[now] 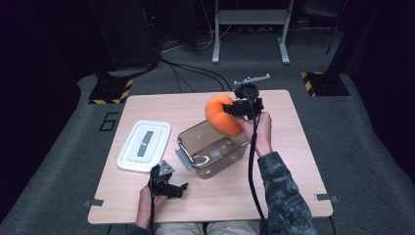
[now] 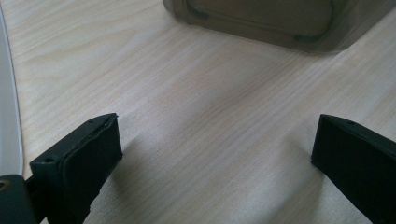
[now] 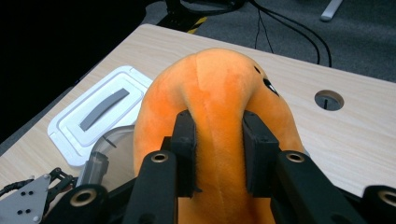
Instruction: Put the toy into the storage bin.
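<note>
A fuzzy orange plush toy (image 3: 219, 93), a clear glossy plastic container (image 1: 213, 149), a matt pale-wood table (image 1: 288, 161).

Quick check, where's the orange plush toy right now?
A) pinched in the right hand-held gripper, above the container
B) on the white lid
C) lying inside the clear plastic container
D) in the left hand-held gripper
A: the right hand-held gripper has its jaws squeezed into the orange plush toy, holding it above the far rim of the clear plastic container; the left hand-held gripper stands open over bare tabletop.
</note>
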A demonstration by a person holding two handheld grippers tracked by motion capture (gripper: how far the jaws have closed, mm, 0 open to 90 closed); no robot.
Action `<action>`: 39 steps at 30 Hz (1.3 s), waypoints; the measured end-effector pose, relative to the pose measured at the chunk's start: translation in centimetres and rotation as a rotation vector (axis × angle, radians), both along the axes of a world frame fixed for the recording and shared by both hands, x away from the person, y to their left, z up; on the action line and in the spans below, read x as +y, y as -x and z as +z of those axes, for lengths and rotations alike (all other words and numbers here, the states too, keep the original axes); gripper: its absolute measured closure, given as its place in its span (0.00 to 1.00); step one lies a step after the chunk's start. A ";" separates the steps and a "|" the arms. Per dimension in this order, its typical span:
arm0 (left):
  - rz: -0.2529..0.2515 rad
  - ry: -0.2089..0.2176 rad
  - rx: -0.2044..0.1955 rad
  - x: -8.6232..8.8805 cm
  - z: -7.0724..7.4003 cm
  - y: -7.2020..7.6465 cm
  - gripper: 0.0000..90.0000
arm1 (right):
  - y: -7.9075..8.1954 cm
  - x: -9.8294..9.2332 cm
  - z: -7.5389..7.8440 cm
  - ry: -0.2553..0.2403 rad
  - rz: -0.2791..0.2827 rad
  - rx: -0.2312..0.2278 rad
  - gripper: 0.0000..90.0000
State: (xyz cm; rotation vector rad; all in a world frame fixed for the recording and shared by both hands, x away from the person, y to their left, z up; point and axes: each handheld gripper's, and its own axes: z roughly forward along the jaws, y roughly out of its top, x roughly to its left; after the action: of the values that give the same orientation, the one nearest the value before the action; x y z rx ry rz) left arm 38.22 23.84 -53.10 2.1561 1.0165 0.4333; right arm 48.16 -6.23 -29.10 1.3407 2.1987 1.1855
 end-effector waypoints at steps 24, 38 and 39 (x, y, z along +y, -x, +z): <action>0.001 -0.003 -0.006 0.0 0.0 0.0 0.02 | -0.8 -1.2 -4.0 -0.054 -0.055 0.100 0.77; 0.004 -0.010 -0.002 0.1 0.1 0.0 0.02 | -1.7 -0.5 -7.2 -0.002 -0.069 0.148 0.65; 0.005 -0.010 -0.003 0.1 0.1 0.0 0.02 | -1.7 -0.3 -7.4 0.013 -0.069 0.144 0.63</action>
State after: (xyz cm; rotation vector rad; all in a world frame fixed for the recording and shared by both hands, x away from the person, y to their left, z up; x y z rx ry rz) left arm 38.25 23.91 -53.03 2.1615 1.0206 0.4443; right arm 49.83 -6.50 -36.47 1.5272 2.2331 1.0789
